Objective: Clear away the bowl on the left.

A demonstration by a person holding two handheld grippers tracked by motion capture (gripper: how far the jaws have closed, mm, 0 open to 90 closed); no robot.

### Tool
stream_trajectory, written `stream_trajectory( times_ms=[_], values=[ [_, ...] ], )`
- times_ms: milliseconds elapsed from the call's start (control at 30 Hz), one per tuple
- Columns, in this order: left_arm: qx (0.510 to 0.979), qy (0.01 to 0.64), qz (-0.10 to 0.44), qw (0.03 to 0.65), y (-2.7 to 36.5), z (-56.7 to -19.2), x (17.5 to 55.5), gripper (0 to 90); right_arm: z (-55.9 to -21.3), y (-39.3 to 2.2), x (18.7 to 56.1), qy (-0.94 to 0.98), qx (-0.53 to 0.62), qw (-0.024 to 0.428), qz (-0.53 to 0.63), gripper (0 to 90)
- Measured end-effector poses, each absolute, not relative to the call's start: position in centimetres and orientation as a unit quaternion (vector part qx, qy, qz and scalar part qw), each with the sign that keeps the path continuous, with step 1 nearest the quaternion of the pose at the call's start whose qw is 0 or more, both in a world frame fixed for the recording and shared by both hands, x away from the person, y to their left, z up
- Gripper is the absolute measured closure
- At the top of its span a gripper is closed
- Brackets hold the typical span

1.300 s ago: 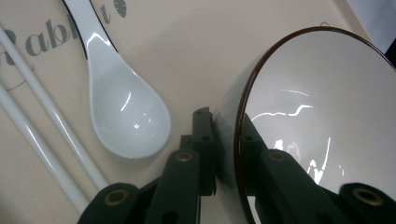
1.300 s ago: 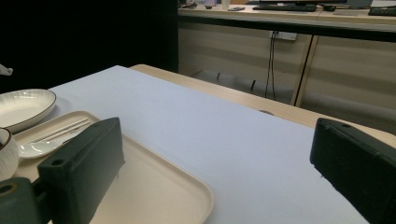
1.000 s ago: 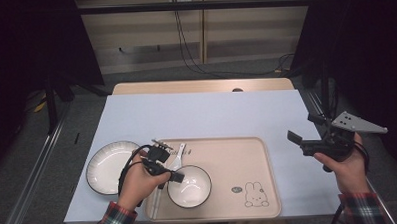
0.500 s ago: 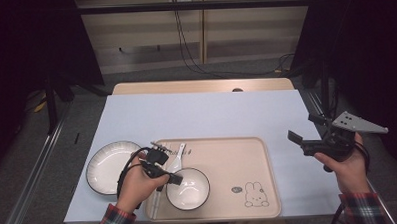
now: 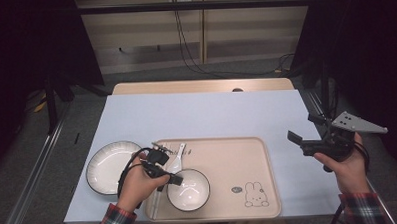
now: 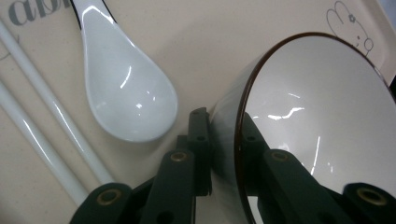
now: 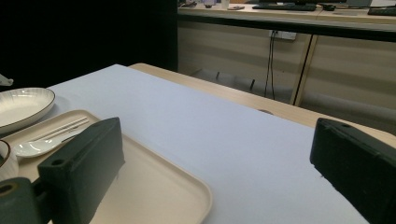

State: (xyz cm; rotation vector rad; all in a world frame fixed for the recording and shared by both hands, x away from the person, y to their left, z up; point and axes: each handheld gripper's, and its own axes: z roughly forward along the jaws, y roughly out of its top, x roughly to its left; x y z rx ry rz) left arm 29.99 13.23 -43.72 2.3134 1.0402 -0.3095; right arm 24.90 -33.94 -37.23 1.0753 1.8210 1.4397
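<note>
White bowl (image 5: pixel 188 189) w/ dark rim, upright on beige tray (image 5: pixel 238 155), near-left corner, beside spoon (image 5: pixel 175 160).

Grey floor (image 5: pixel 48 162), beige panelled wall (image 5: pixel 234 45) with hanging black cables (image 5: pixel 184 42), dark curtains (image 5: pixel 364 46) both sides.

Plate (image 5: pixel 108 165) left of tray (image 5: pixel 248 165); spoon (image 6: pixel 126 88), chopsticks (image 6: pixel 51 135).

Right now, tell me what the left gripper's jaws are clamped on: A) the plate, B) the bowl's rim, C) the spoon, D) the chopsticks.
B: in the left gripper view, the left gripper has one jaw outside and one inside the bowl wall, astride the rim.
</note>
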Motion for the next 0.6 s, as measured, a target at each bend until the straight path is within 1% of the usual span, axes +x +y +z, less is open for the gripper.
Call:
stream_trajectory(
  times_ms=[133,300,433,600],
  values=[
    [0.862,0.392,-0.114,0.301,13.4,-43.2,30.2,78.7,-37.2,-34.0,24.9,0.684,0.402,0.289,0.536,2.4],
    [0.853,0.393,-0.115,0.323,13.7,-42.5,30.4,73.6,-37.2,-34.0,24.9,0.683,0.403,0.288,0.537,2.4],
    [0.845,0.399,-0.099,0.342,14.3,-41.7,30.7,67.9,-37.2,-33.9,25.0,0.684,0.401,0.288,0.537,2.4],
    [0.818,0.422,-0.078,0.384,15.5,-40.8,31.0,56.4,-37.3,-34.0,25.1,0.684,0.401,0.288,0.537,2.4]
  ],
)
